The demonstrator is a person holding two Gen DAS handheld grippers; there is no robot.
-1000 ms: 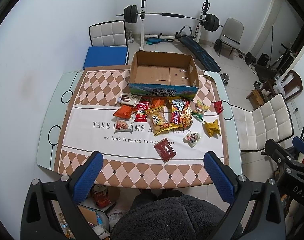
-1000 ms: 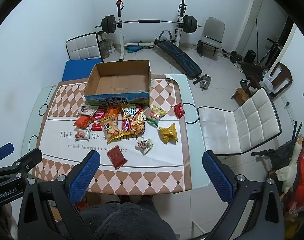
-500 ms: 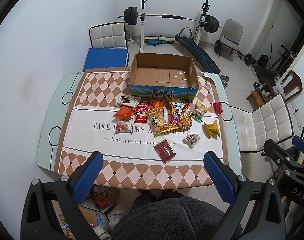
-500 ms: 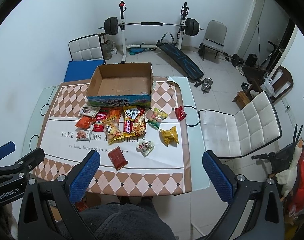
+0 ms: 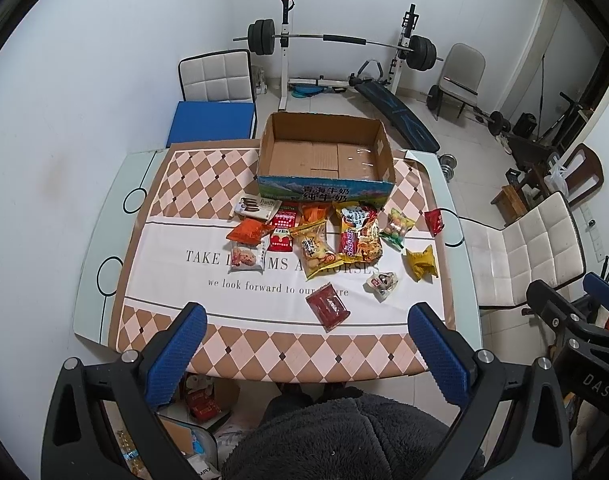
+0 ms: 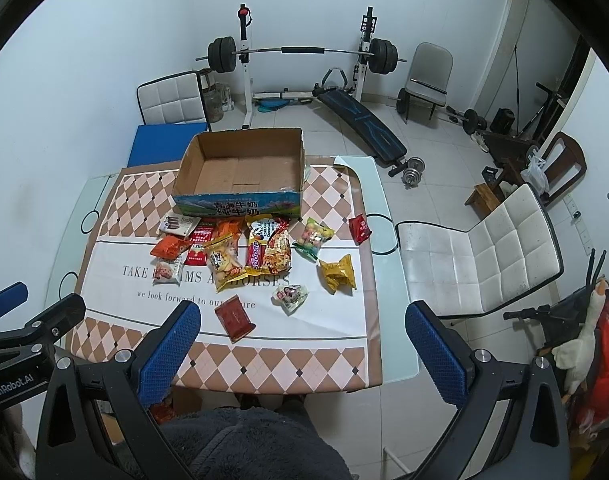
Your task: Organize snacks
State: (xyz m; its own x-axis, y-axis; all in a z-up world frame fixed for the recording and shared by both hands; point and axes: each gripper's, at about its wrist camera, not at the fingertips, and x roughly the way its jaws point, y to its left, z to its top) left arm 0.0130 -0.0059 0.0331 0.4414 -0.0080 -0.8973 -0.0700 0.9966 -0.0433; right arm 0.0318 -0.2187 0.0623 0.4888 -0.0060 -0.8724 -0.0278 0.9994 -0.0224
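Observation:
An open cardboard box (image 5: 326, 152) (image 6: 240, 164) with nothing in it stands at the table's far middle. Several snack packets lie in front of it, among them a big noodle bag (image 5: 358, 234) (image 6: 268, 250), a yellow packet (image 5: 421, 263) (image 6: 338, 273) and a dark red packet (image 5: 327, 306) (image 6: 234, 317) nearest me. My left gripper (image 5: 304, 350) hangs open high above the near table edge. My right gripper (image 6: 302, 348) is open too, over the near right part. Neither holds anything.
The glass table (image 5: 104, 240) carries a diamond-pattern cloth (image 5: 264, 344). White chairs stand at the right (image 6: 480, 256) and behind the table (image 5: 216, 76). A barbell rack (image 5: 332, 40) and bench fill the back of the room. A person's dark fleece garment (image 5: 344, 436) sits below the grippers.
Both cameras have shifted slightly, so the table and box sit a little lower and nearer in view. No snack has moved and both grippers stay open.

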